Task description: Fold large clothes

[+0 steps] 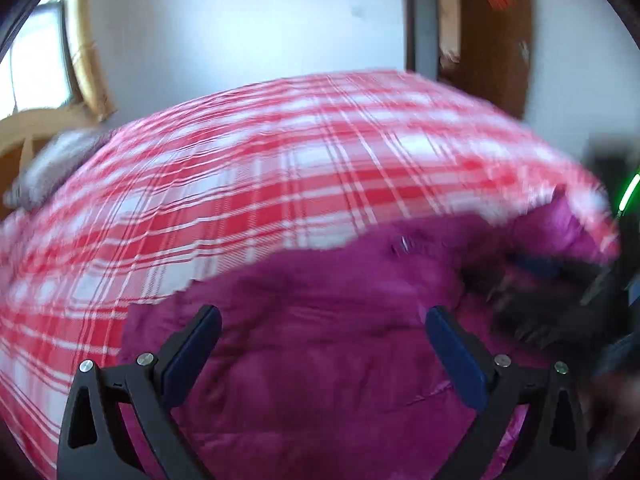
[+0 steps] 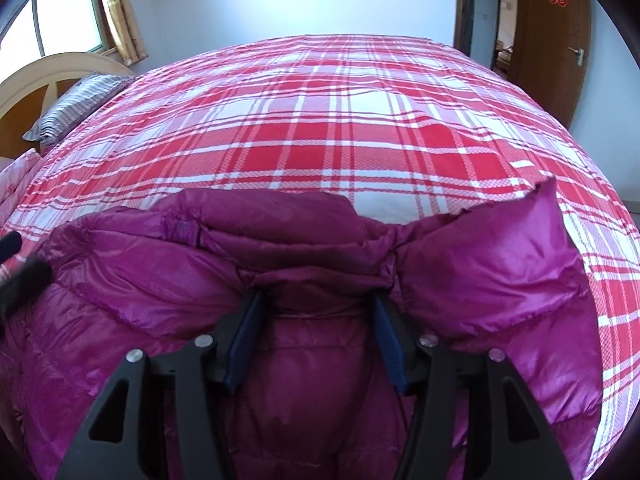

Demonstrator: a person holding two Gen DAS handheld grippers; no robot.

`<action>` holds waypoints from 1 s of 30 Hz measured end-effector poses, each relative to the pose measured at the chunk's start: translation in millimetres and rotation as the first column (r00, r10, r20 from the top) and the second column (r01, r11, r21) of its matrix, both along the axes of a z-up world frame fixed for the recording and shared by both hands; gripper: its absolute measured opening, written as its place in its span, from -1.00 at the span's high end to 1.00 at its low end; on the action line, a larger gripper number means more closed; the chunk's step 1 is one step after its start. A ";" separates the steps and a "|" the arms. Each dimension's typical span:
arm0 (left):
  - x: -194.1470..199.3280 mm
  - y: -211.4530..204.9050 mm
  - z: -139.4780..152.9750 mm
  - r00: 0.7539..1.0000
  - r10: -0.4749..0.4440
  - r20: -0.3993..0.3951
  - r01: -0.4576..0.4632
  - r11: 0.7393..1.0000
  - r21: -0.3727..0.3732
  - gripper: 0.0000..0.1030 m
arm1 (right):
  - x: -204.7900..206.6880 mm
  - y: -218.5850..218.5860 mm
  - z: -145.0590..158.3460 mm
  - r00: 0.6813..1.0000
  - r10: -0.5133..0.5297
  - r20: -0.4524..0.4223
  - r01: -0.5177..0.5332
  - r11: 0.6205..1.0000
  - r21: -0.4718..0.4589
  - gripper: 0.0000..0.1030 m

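The magenta down jacket [image 2: 304, 312] lies bunched at the near edge of the bed, at 6 o'clock in both wrist views — a puffy, quilted garment with a glossy, slippery-looking shell stitched into soft ribs. In the right wrist view one padded panel [image 2: 516, 264] stands up in a peak at 3 o'clock, and rolled folds, possibly the collar or hood, heap up at 12 o'clock of the claw. A dark furry trim [image 1: 544, 316] shows at 3 o'clock in the left view.

The right claw [image 2: 316, 336] straddles a thick ridge of the jacket, its blue pads half spread; the fabric sits between them, but whether they press on it I cannot tell. The left claw [image 1: 320, 344] hangs above the jacket, spread wide and holding nothing, its view blurred.

Judging by the lumpy heap, folding looks barely begun — the jacket needs flattening, sleeves turned in, then the body doubled.

Beneath it stretches a red-and-white plaid bedsheet [image 2: 340, 128], flat and woven. A striped pillow [image 2: 76, 108] rests at 10 o'clock against a curved wooden headboard [image 2: 36, 80].
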State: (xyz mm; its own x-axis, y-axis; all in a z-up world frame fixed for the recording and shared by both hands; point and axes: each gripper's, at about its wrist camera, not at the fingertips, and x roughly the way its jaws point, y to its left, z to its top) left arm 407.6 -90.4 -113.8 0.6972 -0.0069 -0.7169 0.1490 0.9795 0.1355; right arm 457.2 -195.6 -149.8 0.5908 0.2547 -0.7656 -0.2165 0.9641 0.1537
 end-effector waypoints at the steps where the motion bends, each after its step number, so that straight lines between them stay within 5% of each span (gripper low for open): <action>1: 3.1 -2.5 -8.4 1.000 0.008 -0.013 -0.007 1.000 0.023 -0.98 | -3.2 -6.5 5.7 1.000 -0.008 0.006 0.008 0.999 0.040 -0.17; 3: 10.5 0.5 -25.0 0.998 0.017 -0.066 -0.017 1.000 0.003 -0.98 | -19.6 -29.2 26.0 0.996 -0.047 0.072 0.034 0.985 0.171 -0.25; 6: 15.3 0.8 -29.8 0.997 0.010 -0.080 -0.011 1.000 -0.010 -0.98 | -37.4 -57.3 48.6 0.976 -0.108 0.190 0.066 0.974 0.216 -0.60; 10: 16.4 -2.0 -33.8 0.997 0.004 -0.082 -0.005 1.000 -0.012 -0.98 | -6.3 -84.7 7.0 0.985 -0.173 0.025 0.163 0.960 0.227 -0.60; 13: 15.6 -2.4 -33.3 0.997 0.006 -0.082 -0.006 1.000 -0.006 -0.98 | -0.6 -95.4 -6.5 0.982 -0.190 -0.012 0.185 0.941 0.283 -0.56; 18: 15.6 -4.0 -35.3 0.996 0.006 -0.084 -0.006 1.000 0.007 -0.98 | -1.9 -81.3 -1.0 0.983 -0.186 -0.003 0.184 0.968 0.171 -0.55; 24: 14.9 -2.9 -35.3 0.996 0.007 -0.084 -0.006 1.000 0.006 -0.98 | -60.1 -36.3 28.0 0.985 -0.096 0.142 0.091 0.995 0.039 -0.55; 30: 15.4 -2.3 -35.4 0.996 0.007 -0.084 -0.007 1.000 0.000 -0.98 | -64.6 -21.9 0.3 0.991 -0.091 0.102 0.092 0.996 -0.003 -0.55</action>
State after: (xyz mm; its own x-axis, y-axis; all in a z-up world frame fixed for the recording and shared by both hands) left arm 423.0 -92.7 -149.3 0.6344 -0.0023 -0.7730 0.1531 0.9806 0.1227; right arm 392.6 -217.5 -149.5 0.6860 0.1909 -0.7021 -0.1418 0.9815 0.1283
